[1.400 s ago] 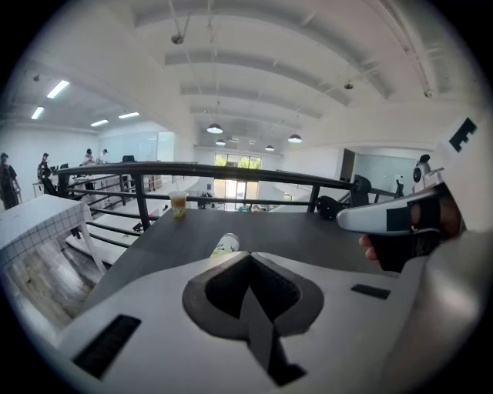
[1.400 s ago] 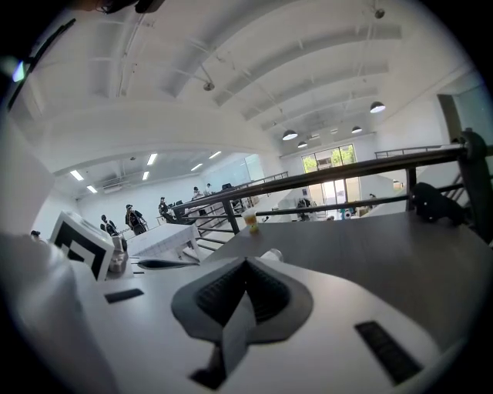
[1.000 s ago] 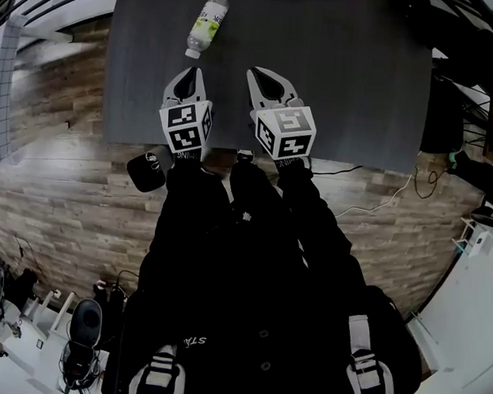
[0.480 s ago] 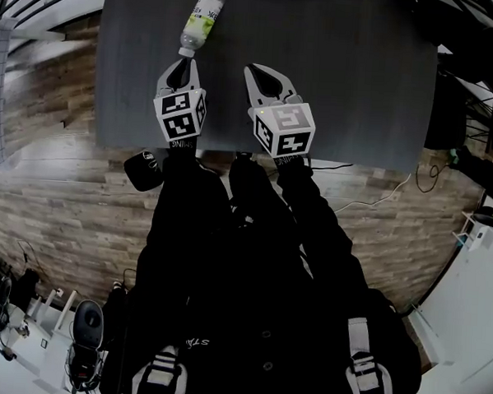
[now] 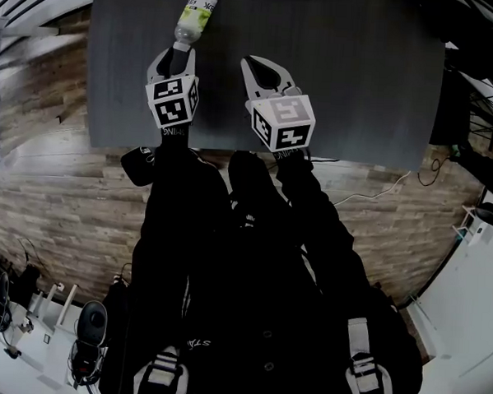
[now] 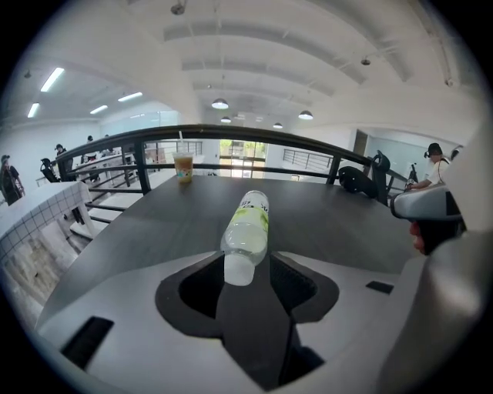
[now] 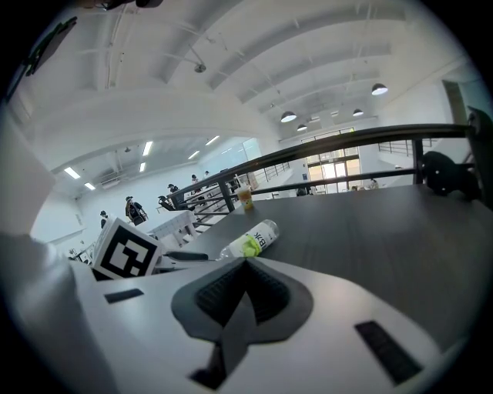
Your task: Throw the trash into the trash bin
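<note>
Left gripper: jaws just opened partway; cap of bottle between them, ungripped.
Right gripper: closed, empty.
Risk: bottle rolled aside if nudged by 1 jaw.

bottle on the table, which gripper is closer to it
Left. The left gripper has the cap end of the bottle between its jaws, which have just been opening. The right gripper is shut, off to the bottle's right, clear of it.
</note>
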`<act>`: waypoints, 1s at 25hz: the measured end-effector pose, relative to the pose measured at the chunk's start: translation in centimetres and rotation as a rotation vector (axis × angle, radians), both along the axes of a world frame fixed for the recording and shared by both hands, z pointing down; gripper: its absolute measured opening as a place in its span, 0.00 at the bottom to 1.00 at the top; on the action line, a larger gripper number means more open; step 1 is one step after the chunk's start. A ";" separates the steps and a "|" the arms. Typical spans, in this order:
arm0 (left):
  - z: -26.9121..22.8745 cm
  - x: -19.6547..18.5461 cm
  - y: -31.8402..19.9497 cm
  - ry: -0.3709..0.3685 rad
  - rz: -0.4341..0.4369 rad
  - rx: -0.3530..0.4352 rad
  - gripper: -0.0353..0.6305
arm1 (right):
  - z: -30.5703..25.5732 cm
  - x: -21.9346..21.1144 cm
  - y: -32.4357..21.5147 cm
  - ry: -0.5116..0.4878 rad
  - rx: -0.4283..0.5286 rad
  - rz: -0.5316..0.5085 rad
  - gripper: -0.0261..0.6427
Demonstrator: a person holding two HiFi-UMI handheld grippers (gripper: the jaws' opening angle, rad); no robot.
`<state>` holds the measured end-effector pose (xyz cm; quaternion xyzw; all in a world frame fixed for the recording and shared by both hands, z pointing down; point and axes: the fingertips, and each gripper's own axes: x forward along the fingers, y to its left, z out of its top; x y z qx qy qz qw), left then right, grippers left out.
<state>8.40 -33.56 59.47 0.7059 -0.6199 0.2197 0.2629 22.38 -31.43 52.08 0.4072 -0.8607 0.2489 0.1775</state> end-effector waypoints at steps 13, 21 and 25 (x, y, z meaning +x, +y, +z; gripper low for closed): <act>3.2 -0.2 -2.1 -0.006 0.050 -0.051 0.44 | 2.0 0.7 0.3 -0.012 -0.034 0.011 0.06; 4.3 -0.7 -2.8 -0.035 0.060 -0.073 0.44 | 3.1 0.8 0.8 -0.018 -0.053 0.018 0.06; 4.3 -0.7 -2.5 -0.035 0.057 -0.072 0.37 | 2.8 0.7 0.8 -0.020 -0.049 0.018 0.06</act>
